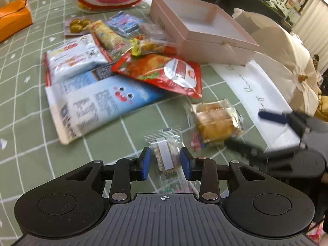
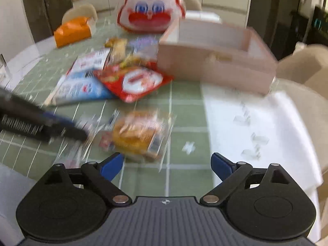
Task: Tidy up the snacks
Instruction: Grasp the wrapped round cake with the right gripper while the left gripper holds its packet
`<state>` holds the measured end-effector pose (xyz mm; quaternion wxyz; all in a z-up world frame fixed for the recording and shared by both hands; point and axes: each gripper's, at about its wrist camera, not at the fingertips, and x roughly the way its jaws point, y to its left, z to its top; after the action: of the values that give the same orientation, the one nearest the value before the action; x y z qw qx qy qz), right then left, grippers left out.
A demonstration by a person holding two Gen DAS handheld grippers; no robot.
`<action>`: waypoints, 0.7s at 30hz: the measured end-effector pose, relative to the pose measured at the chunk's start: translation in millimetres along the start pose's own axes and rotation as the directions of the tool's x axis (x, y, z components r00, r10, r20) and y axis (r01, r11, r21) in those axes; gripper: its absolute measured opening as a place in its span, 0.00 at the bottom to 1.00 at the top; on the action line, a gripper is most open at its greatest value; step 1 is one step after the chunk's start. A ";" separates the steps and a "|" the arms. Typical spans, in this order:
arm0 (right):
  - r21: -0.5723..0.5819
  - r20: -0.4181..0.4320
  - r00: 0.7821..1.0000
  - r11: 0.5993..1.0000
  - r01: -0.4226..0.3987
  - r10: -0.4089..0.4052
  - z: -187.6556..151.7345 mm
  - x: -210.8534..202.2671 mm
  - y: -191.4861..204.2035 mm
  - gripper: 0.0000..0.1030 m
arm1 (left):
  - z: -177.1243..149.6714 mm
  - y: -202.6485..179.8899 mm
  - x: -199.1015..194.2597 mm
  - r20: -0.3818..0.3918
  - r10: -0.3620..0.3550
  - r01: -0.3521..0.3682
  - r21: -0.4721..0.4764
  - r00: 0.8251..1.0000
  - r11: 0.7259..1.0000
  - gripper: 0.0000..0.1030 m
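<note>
Left wrist view is the sharper of the two. Far ahead to the left of the left gripper (image 1: 165, 164) sits an orange tissue pack (image 1: 13, 18); nearer, a blue-and-white snack bag (image 1: 96, 104) lies flat, partly under a red pouch (image 1: 162, 71). Between this gripper's blue pads (image 1: 146, 165) is a small clear-wrapped biscuit (image 1: 165, 151), its long axis running straight away from the camera along the fingers; the pads stand close at its two sides, but contact cannot be told. Just ahead to the right lies a wrapped golden cake (image 1: 215, 123), and beyond it an open pink box (image 1: 203, 30) with nothing visible inside. Only this view shows the right gripper's fingers (image 1: 270, 116), spread apart at the right edge beside the cake.

Right wrist view is blurred. At its left edge the left gripper's dark arm (image 2: 41, 123) reaches in. The right gripper (image 2: 167, 164) is wide apart, holding nothing, with the golden cake (image 2: 135, 137) just ahead, left of centre. A white cloth (image 2: 256, 123) spreads to the right, and the pink box (image 2: 215, 61) sits beyond, seen here from its side wall.
</note>
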<state>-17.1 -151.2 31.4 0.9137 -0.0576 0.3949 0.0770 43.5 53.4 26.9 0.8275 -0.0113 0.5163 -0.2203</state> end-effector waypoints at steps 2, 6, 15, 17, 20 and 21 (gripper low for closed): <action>-0.057 0.024 0.999 0.997 0.044 -0.043 6.0 2.7 2.4 0.91 | -2.5 0.8 -1.5 0.005 0.010 -0.010 -0.008 1.000 1.000 0.38; -0.094 0.036 0.996 0.991 0.090 -0.087 17.2 10.3 4.1 0.89 | -6.4 0.7 -4.2 0.013 0.026 -0.026 -0.030 1.000 0.999 0.38; 0.017 -0.019 0.999 0.999 0.036 -0.036 12.6 13.9 -12.9 0.89 | -9.3 -14.1 -10.1 -0.003 0.034 -0.034 -0.036 0.999 0.999 0.38; 0.043 -0.028 0.999 0.998 0.047 -0.046 9.2 13.8 -19.9 0.89 | -9.3 -21.2 -5.4 -0.016 0.031 -0.031 -0.019 0.999 0.999 0.38; 0.101 -0.036 0.998 0.994 0.045 -0.042 5.6 12.4 -27.5 0.89 | -9.5 -35.4 2.1 -0.021 0.044 -0.043 0.035 0.999 0.998 0.40; 0.121 -0.023 0.999 0.992 0.040 -0.037 5.5 10.2 -27.9 0.89 | -9.4 -39.9 3.6 -0.015 0.049 -0.048 0.057 0.999 0.997 0.43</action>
<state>-1.1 -176.7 28.9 0.9127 -0.0105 0.4070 0.0347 22.6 18.0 29.3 0.8284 0.0263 0.5168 -0.2146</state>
